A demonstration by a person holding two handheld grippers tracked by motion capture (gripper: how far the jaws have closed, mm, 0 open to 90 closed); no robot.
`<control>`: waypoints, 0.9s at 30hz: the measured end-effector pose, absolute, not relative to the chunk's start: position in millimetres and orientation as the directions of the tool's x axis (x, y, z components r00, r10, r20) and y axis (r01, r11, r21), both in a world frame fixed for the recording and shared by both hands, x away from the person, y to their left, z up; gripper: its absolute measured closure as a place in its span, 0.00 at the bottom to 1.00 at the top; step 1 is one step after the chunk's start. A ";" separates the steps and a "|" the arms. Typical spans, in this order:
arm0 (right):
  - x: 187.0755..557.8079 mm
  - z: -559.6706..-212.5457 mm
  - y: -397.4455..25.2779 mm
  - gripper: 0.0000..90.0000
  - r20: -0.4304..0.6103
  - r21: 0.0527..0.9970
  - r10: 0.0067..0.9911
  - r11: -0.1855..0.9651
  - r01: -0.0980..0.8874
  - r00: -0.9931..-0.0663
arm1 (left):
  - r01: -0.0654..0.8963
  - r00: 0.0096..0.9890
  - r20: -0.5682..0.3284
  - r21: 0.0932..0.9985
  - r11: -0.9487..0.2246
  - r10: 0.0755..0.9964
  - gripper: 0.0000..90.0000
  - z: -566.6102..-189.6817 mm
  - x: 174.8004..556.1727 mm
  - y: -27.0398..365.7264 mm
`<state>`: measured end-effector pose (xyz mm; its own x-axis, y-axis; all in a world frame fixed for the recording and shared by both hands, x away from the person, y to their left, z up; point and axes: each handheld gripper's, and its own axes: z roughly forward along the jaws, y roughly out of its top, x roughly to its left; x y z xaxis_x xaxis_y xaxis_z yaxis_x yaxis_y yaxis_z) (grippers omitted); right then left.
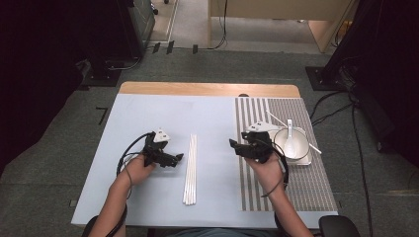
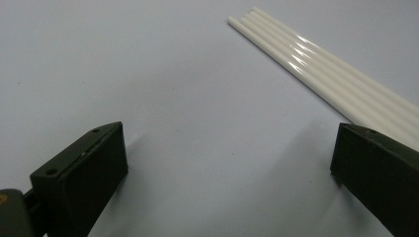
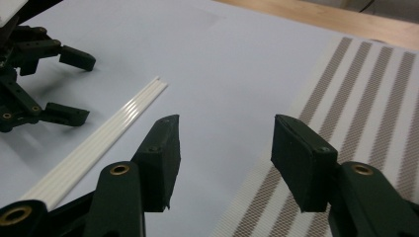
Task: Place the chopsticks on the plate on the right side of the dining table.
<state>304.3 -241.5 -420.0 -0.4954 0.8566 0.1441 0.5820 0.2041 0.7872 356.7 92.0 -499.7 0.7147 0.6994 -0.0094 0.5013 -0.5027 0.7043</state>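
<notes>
Chopsticks (image 1: 190,170), four white ones laid side by side mid-table, lie between the left gripper (image 1: 174,159), jaws wide and aimed at them as if to pick one, and the right gripper (image 1: 236,146), jaws also wide, empty, left of the bowl (image 1: 295,144).

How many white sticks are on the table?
4 white sticks, I think, lying side by side in one row on the blue mat, between the two tools. Another could hide underneath.
</notes>
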 end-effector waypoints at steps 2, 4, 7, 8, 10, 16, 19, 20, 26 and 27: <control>303.9 -424.5 -233.8 0.49 0.145 0.786 0.853 0.209 0.582 -0.502 | 0.502 0.715 -0.009 0.704 -0.503 0.699 0.01 -499.6 356.7 92.1; 303.5 -428.6 -227.2 0.49 0.154 0.784 0.849 0.206 0.586 -0.505 | 0.502 0.715 -0.009 0.704 -0.503 0.700 0.01 -499.6 356.7 92.1; 303.3 -433.8 -217.3 0.50 0.156 0.781 0.842 0.214 0.586 -0.516 | 0.502 0.714 -0.010 0.704 -0.503 0.700 0.01 -499.6 356.7 92.1; 303.0 -435.1 -213.9 0.50 0.154 0.781 0.840 0.219 0.585 -0.520 | 0.502 0.715 -0.010 0.704 -0.503 0.699 0.01 -499.6 356.7 92.1; 302.5 -437.1 -207.1 0.51 0.148 0.780 0.835 0.231 0.582 -0.530 | 0.502 0.715 -0.010 0.704 -0.503 0.699 0.01 -499.6 356.7 92.1; 302.4 -442.7 -189.8 0.51 0.132 0.783 0.827 0.251 0.569 -0.546 | 0.502 0.715 -0.010 0.704 -0.503 0.699 0.01 -499.6 356.7 92.1; 303.1 -448.9 -181.7 0.52 0.131 0.781 0.822 0.259 0.569 -0.555 | 0.502 0.715 -0.010 0.703 -0.504 0.699 0.01 -499.5 356.8 92.1; 302.9 -451.6 -178.5 0.52 0.128 0.777 0.821 0.265 0.570 -0.557 | 0.501 0.715 -0.008 0.703 -0.505 0.699 0.01 -499.5 356.8 92.2; 304.4 -468.2 -162.2 0.53 0.138 0.764 0.812 0.277 0.582 -0.567 | 0.502 0.714 -0.010 0.704 -0.503 0.700 0.01 -499.6 356.8 92.0; 304.5 -470.4 -160.2 0.53 0.143 0.763 0.811 0.275 0.586 -0.567 | 0.502 0.714 -0.010 0.704 -0.503 0.700 0.01 -499.6 356.8 92.1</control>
